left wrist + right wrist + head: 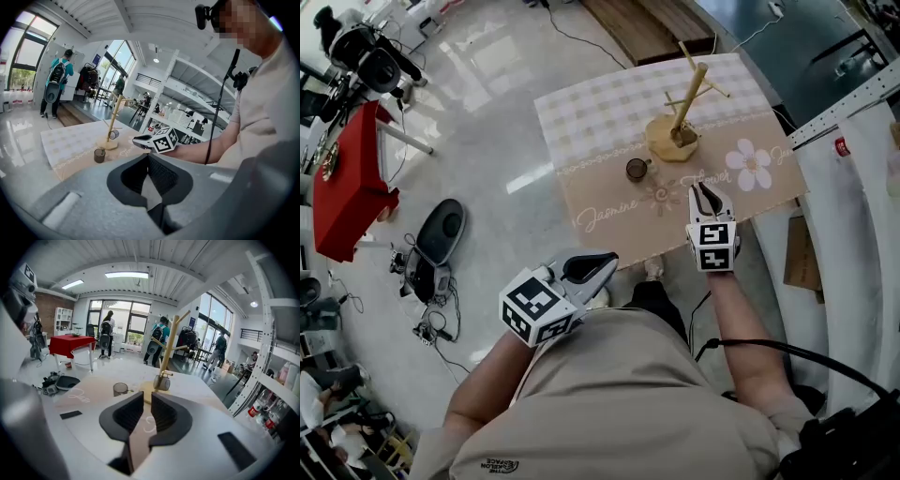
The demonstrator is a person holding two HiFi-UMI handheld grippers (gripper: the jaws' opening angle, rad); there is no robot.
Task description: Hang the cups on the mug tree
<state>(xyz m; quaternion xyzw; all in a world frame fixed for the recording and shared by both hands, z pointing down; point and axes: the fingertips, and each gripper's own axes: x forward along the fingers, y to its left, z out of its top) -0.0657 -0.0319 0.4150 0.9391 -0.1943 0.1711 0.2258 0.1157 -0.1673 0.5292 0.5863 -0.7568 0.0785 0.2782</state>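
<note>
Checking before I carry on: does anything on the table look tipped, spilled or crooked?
Nothing stands out. The mug tree stands on its base, the hanging cup sits low on it, and the loose cup stands upright on the tablecloth.

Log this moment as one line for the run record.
hung cup: low on mug tree | standing cup: on tablecloth | right gripper: empty, fingers slightly apart | left gripper: shut, empty

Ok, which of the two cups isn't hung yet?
The dark cup standing upright on the tablecloth, left of the mug tree base in the head view. The other cup hangs sideways, low on the tree.
</note>
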